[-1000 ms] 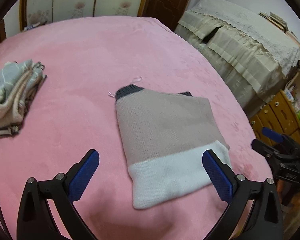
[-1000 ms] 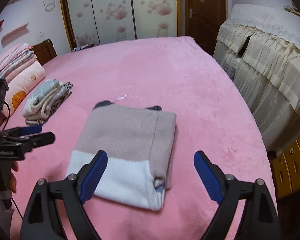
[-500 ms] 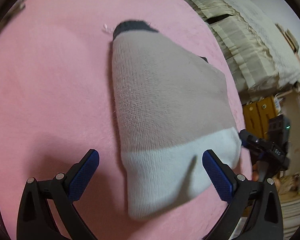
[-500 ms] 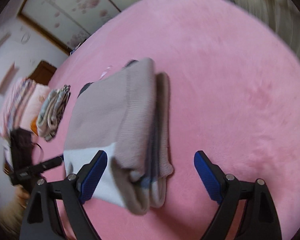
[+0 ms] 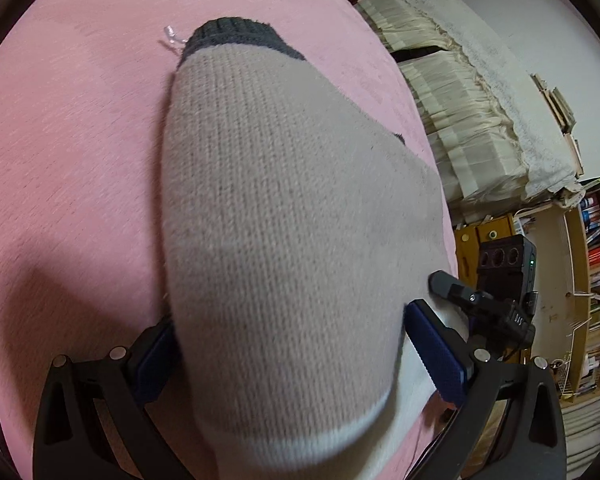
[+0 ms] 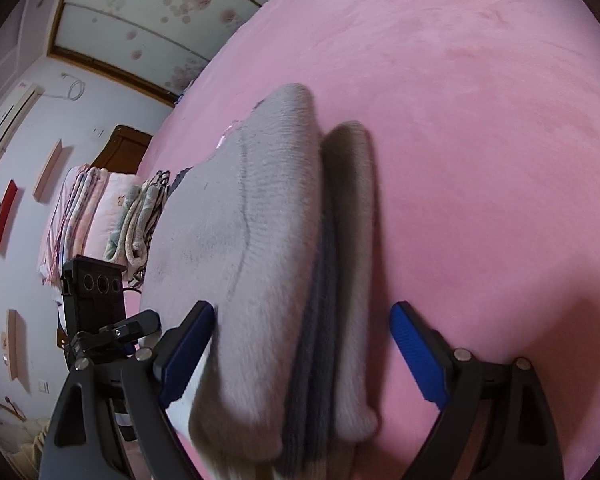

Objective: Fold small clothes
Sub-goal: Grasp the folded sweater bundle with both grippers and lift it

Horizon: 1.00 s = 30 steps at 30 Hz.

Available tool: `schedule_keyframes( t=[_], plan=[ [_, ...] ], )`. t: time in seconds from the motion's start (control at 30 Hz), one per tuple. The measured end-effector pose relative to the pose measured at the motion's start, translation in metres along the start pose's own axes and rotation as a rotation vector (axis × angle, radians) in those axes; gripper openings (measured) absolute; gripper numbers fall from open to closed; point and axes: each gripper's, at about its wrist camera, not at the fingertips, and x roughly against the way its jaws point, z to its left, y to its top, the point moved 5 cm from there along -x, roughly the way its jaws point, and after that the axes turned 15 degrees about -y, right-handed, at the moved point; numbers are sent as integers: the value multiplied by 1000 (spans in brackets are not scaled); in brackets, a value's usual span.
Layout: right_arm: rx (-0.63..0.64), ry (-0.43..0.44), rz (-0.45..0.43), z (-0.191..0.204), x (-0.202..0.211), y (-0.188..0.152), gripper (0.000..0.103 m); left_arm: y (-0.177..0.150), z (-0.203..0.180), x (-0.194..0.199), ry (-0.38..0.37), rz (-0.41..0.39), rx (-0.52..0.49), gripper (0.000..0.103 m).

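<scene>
A folded knit sweater (image 5: pixel 292 208), beige with a white hem and a dark grey collar, lies on the pink bed cover (image 5: pixel 60 120). My left gripper (image 5: pixel 296 356) is open and low over the sweater's near end, which bulges up between the two blue pads and hides part of the left one. My right gripper (image 6: pixel 302 346) is open too, and it straddles the sweater's (image 6: pixel 260 240) stacked right-hand edge, where the grey and beige layers show. Each view shows the other gripper at the sweater's far side: the right gripper (image 5: pixel 480 304) and the left gripper (image 6: pixel 112 332).
A pile of folded clothes (image 6: pixel 140 216) and folded quilts (image 6: pixel 80 208) lie beyond the sweater on the left. Past the bed's right edge stand furniture under a cream cover (image 5: pixel 480 92) and a bookshelf (image 5: pixel 592 260). The pink bed cover (image 6: pixel 480 120) stretches far to the right.
Both grippers have come down and tilted towards the sweater's near end, which now lies between their open jaws. The sweater itself has stayed in place.
</scene>
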Motion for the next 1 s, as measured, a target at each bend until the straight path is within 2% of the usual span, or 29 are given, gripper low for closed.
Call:
schedule_keyframes(
  t=[0.07, 0.13, 0.2, 0.27, 0.33, 0.47, 0.6, 0.7, 0.87, 1.0],
  plan=[
    [23, 19, -4, 7, -4, 1, 89, 0, 0, 0, -7, -14, -6, 102],
    [37, 38, 0, 10, -7, 2, 66, -1, -1, 3, -4, -32, -17, 102],
    [37, 43, -11, 11, -8, 0, 58, -1, -4, 7, 20, -55, -36, 100],
    [42, 33, -36, 13, -4, -1, 51, -2, -8, 7, 82, -58, -68, 89],
    [47, 1, -61, 16, 1, -2, 45, -4, -14, 10, 130, -84, -94, 83],
    [94, -119, -123, 36, 14, -7, 41, -4, -27, 17, 208, -104, -130, 69],
    [131, -188, -168, 56, 31, -11, 40, -3, -46, 32, 260, -113, -189, 64],
    [154, -216, -183, 79, 45, -18, 39, -3, -60, 55, 265, -115, -207, 63],
    [170, -178, -204, 129, 71, -19, 39, 7, -83, 124, 267, -125, -230, 63],
    [207, -105, -228, 209, 82, -12, 39, 26, -92, 210, 299, -165, -251, 63]
  ],
)
